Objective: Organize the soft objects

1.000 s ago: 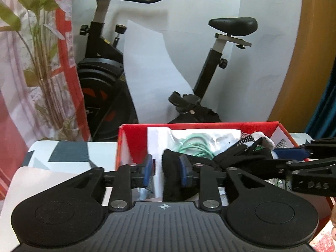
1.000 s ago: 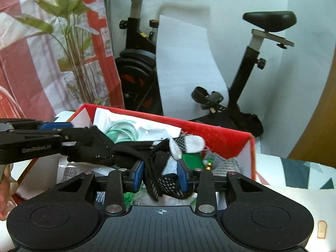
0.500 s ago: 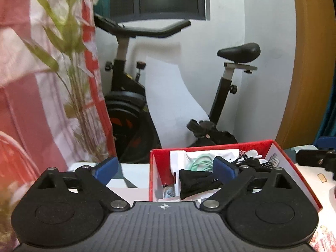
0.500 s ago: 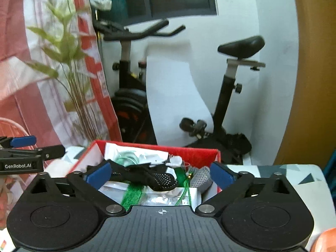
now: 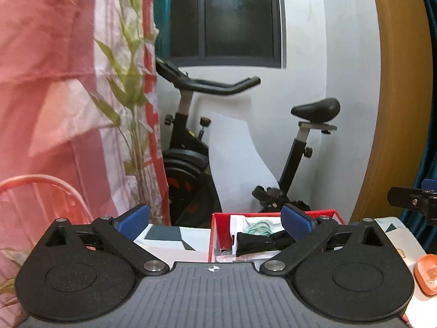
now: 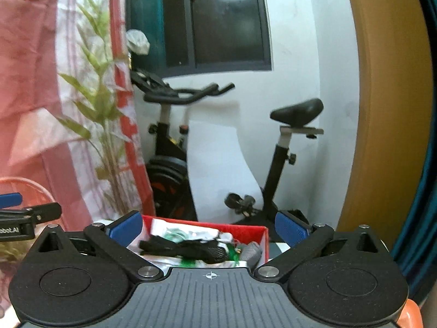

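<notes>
Black glove [image 6: 188,248] in red box [image 6: 263,243]; mesh cuff (right view only).

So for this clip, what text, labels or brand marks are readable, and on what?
"obot.AI": white lettering on the side of the left gripper, cut off by the picture's left edge in the right wrist view.
Nothing else: the red box and exercise bike show no legible print.

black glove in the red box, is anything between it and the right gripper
Nothing visible does. The black glove lies on top of the other items in the red box, uncovered. The right gripper is open, its blue pads apart with nothing between them, and the glove shows in the gap, lower down and clear of both pads.
</notes>
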`<state>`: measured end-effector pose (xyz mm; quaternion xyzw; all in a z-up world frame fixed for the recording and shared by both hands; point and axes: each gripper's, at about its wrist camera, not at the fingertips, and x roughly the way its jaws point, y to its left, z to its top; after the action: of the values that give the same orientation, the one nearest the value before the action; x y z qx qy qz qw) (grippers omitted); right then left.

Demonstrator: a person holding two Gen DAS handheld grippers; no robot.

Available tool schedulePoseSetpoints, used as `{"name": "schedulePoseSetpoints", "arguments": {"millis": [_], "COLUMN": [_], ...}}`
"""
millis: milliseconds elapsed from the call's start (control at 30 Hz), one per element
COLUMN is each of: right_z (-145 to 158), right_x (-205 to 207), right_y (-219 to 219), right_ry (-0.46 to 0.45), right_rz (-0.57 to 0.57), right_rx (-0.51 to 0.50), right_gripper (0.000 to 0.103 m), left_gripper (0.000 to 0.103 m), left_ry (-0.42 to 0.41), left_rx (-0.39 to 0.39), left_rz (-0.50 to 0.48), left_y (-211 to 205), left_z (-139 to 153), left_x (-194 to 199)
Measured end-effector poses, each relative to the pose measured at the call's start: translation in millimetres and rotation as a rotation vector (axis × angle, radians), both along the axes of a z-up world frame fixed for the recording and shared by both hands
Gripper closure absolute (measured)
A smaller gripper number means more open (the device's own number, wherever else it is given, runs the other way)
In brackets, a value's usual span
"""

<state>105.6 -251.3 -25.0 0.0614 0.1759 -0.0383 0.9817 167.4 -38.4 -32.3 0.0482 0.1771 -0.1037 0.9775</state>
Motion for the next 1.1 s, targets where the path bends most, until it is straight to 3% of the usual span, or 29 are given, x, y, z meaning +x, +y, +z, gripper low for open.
{"name": "schedulePoseSetpoints", "arguments": {"millis": [133,367,567,1100], "right_z": [14,29,39,42], "right_x": [-30,-81,-118,-148], "right_y": [13,30,40,31], "right_ry": [-0.029,-0.080,-0.114,-0.129], "right_rz": [0.011,0.002,-0.013,-0.041], "right_rx": [-0.016,-0.045,-0.059,-0.035], "right_gripper": [0.000,0.000,0.000,0.000], "left_gripper": [0.000,0.000,0.000,0.000], "left_ry": [-0.019,-0.098,-0.112,-0.118], "left_rx": [-0.041,-0.015,-0.012,-0.018], "left_rz": [0.002,0.059,0.095,0.094], "left_y": [10,23,34,37], "left_z": [14,37,47,49], "left_x": [-31,-88,-124,-152]}}
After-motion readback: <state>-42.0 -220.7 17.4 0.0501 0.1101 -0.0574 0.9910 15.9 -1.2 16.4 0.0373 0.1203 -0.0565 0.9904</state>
